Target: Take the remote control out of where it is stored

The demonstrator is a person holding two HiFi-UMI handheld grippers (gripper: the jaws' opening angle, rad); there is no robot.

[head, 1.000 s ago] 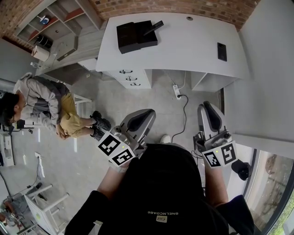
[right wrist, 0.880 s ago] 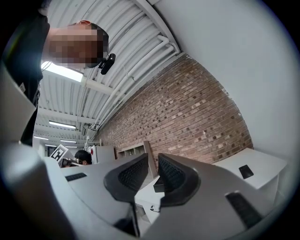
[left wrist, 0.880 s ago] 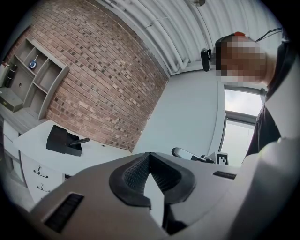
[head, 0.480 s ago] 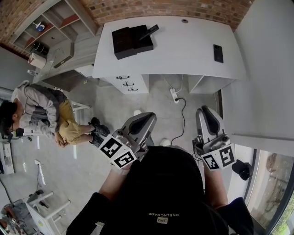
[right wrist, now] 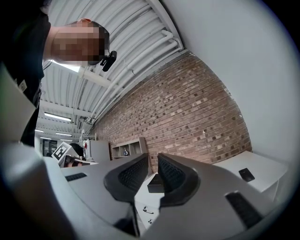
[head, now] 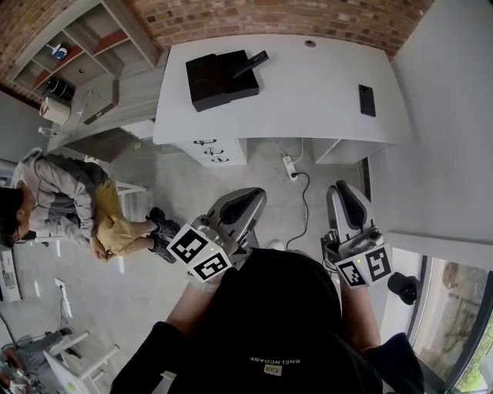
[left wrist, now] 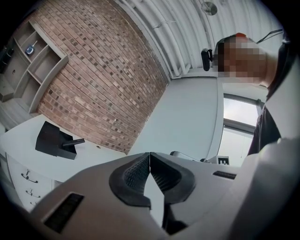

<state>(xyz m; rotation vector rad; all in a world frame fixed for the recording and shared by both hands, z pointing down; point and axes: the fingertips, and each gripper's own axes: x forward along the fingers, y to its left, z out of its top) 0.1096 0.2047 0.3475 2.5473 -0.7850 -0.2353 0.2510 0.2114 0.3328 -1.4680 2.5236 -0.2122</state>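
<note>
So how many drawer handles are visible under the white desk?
3, in a column on the drawer unit under the desk's left end: top handle, middle handle, bottom handle. None looks hidden.

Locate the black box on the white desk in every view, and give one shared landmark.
Head view: black box upper centre-left, on the left half of the white desk.
Left gripper view: black box at left, mid-height, on the desk.
Right gripper view: black box low centre, small, above the drawer handles.
Shared landmark: the brick wall behind the desk.
</note>
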